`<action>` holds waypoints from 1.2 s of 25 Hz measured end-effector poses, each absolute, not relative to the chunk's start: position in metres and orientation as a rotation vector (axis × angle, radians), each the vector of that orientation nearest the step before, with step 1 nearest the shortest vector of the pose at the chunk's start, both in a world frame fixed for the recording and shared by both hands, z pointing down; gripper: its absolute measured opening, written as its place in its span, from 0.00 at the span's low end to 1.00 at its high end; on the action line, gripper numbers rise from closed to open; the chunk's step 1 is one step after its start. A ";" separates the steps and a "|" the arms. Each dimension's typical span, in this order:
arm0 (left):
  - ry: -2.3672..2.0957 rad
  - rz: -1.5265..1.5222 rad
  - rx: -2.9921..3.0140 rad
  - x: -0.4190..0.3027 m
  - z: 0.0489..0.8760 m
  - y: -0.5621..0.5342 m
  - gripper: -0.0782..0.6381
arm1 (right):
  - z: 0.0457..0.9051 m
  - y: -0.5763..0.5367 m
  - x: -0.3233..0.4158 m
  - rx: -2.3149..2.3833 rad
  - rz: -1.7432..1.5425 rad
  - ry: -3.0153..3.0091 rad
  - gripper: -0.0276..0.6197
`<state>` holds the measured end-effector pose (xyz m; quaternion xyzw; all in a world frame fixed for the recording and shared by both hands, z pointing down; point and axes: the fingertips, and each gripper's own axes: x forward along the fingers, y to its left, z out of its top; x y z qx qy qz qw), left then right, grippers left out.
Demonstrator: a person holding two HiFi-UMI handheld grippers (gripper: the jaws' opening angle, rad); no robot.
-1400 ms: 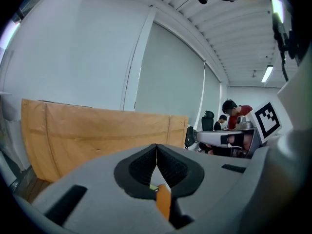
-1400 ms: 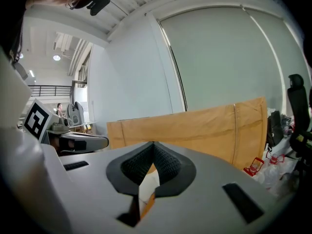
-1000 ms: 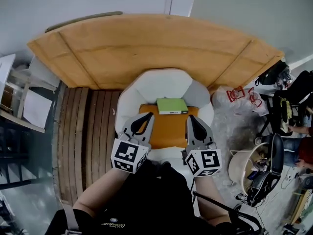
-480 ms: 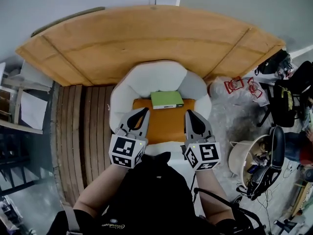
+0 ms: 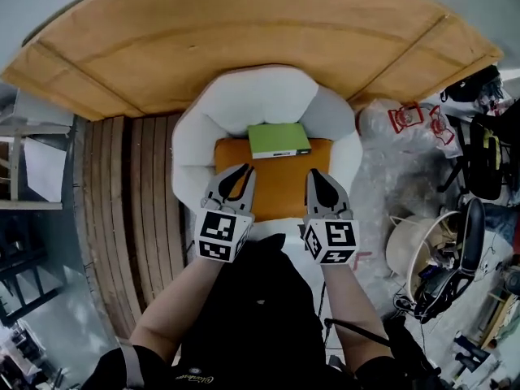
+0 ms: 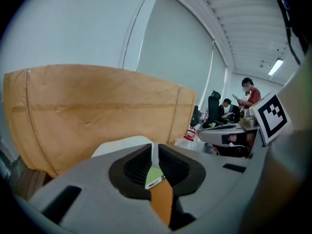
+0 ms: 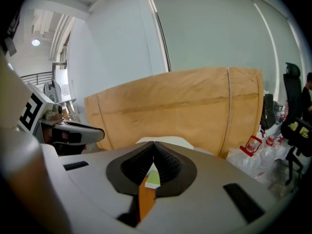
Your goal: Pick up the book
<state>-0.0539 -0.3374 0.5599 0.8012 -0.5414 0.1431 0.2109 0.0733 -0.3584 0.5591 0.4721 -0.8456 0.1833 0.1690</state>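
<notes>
Just 1 book, 1 orange cushion, 1 chair.

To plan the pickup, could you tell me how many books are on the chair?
1: a green book at the back of the orange cushion; none appears hidden.

We see a white armchair carrying an orange seat cushion — on the cushion's far edge, by the backrest, a green book lies flat.
</notes>
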 end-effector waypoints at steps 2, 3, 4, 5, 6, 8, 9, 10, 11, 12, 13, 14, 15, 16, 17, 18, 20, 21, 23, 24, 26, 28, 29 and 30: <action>-1.508 0.412 2.201 -0.055 0.592 -0.342 0.20 | 0.593 -0.361 0.073 1.328 0.548 -2.390 0.06; -1.508 0.420 2.189 -0.056 0.610 -0.344 0.25 | 0.610 -0.362 0.073 1.319 0.562 -2.383 0.09; -1.507 0.429 2.177 -0.056 0.628 -0.346 0.28 | 0.629 -0.364 0.075 1.312 0.576 -2.373 0.16; -1.504 0.436 2.163 -0.056 0.647 -0.348 0.30 | 0.648 -0.367 0.077 1.307 0.589 -2.362 0.21; -1.498 0.442 2.149 -0.057 0.666 -0.350 0.33 | 0.668 -0.371 0.080 1.302 0.601 -2.352 0.26; -1.481 0.447 2.126 -0.056 0.707 -0.355 0.38 | 0.710 -0.380 0.085 1.284 0.626 -2.337 0.39; -1.471 0.455 2.118 -0.055 0.728 -0.358 0.40 | 0.731 -0.385 0.087 1.271 0.638 -2.333 0.45; -1.458 0.467 2.114 -0.053 0.750 -0.360 0.43 | 0.753 -0.391 0.091 1.260 0.650 -2.330 0.48; -1.443 0.480 2.112 -0.051 0.771 -0.362 0.46 | 0.775 -0.396 0.095 1.252 0.662 -2.325 0.51; -1.428 0.490 2.111 -0.049 0.791 -0.364 0.48 | 0.796 -0.401 0.099 1.249 0.675 -2.318 0.54; -1.414 0.496 2.110 -0.047 0.811 -0.366 0.50 | 0.816 -0.405 0.104 1.247 0.690 -2.308 0.57; -1.403 0.503 2.108 -0.045 0.829 -0.369 0.52 | 0.837 -0.409 0.108 1.247 0.707 -2.297 0.60; -1.396 0.515 2.106 -0.045 0.847 -0.371 0.54 | 0.856 -0.413 0.111 1.244 0.726 -2.285 0.61; -1.394 0.528 2.101 -0.044 0.864 -0.374 0.55 | 0.873 -0.416 0.112 1.240 0.744 -2.275 0.62; -1.395 0.538 2.094 -0.044 0.879 -0.376 0.56 | 0.888 -0.417 0.111 1.235 0.757 -2.267 0.63; -1.399 0.544 2.085 -0.043 0.892 -0.379 0.57 | 0.901 -0.418 0.110 1.229 0.759 -2.261 0.64; -1.410 0.551 2.073 -0.041 0.913 -0.383 0.58 | 0.922 -0.418 0.107 1.225 0.738 -2.249 0.64; -1.415 0.557 2.071 -0.040 0.921 -0.385 0.59 | 0.931 -0.418 0.107 1.232 0.737 -2.242 0.64; -1.422 0.560 2.064 -0.040 0.934 -0.388 0.60 | 0.945 -0.421 0.110 1.259 0.768 -2.233 0.65; -1.427 0.554 2.056 -0.041 0.939 -0.389 0.60 | 0.950 -0.423 0.113 1.274 0.784 -2.232 0.65; -1.436 0.542 2.044 -0.045 0.948 -0.394 0.60 | 0.957 -0.431 0.119 1.297 0.781 -2.233 0.65; -1.431 0.545 2.050 -0.048 0.956 -0.400 0.60 | 0.960 -0.441 0.122 1.307 0.767 -2.248 0.66; -1.424 0.547 2.057 -0.048 0.960 -0.404 0.60 | 0.962 -0.447 0.124 1.310 0.762 -2.259 0.67; -1.418 0.546 2.065 -0.047 0.963 -0.407 0.60 | 0.963 -0.452 0.125 1.310 0.758 -2.271 0.69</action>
